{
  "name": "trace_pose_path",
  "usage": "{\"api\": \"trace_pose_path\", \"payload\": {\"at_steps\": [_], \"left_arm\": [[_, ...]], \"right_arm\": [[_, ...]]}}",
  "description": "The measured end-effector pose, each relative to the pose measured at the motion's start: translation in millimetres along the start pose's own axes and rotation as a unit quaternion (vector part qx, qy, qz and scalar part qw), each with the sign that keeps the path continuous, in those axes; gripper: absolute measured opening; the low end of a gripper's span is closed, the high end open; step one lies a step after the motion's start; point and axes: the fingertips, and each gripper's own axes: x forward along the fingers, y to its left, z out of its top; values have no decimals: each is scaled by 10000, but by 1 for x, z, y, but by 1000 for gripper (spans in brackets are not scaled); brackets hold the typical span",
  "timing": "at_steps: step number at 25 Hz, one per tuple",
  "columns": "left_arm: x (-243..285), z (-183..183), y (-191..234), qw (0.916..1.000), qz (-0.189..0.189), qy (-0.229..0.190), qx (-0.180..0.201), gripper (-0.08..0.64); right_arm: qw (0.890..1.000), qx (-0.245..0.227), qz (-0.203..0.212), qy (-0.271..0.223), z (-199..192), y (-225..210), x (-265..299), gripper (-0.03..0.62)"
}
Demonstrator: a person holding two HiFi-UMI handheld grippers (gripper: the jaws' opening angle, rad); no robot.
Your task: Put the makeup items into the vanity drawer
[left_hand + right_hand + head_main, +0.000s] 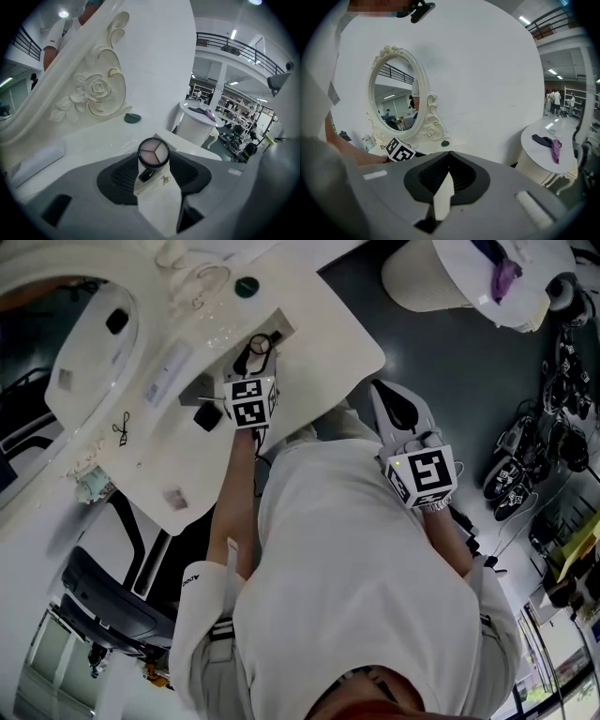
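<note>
Left gripper: My left gripper pinches a round three-shade eyeshadow compact between its pads and holds it out over the white vanity top.
Right gripper: My right gripper has its jaws pressed together with nothing in them. It hangs beside my body, well apart from the vanity.
Setting: An oval mirror in a carved rose frame stands at the back. A small dark green round item lies at the foot of the frame.
Step in hand: By my reading, the compact is being carried to the drawer; it has not been set down.
Drawer: A small gold knob shows just below the compact, and I take it for the drawer's pull. No view settles whether the drawer is open.
Next move: The compact should go down level into the drawer's space before the pads let go. If the drawer proves shut, my free right gripper would have to pull the knob first.
</note>
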Motion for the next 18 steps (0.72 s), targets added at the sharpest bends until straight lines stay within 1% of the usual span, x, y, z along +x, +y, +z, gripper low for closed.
{"api": "trace_pose_path", "payload": {"at_steps": [5, 11, 18], "left_arm": [[13, -3, 0, 9999, 19, 148, -44, 215], [23, -11, 0, 9994, -6, 315, -128, 216], [29, -16, -2, 9988, -68, 337, -345, 219]], "right_arm": [[10000, 35, -17, 50, 3, -13, 6, 9], [9999, 37, 61, 122, 3, -21, 16, 9], [9998, 2, 97, 156, 4, -27, 22, 9]]}}
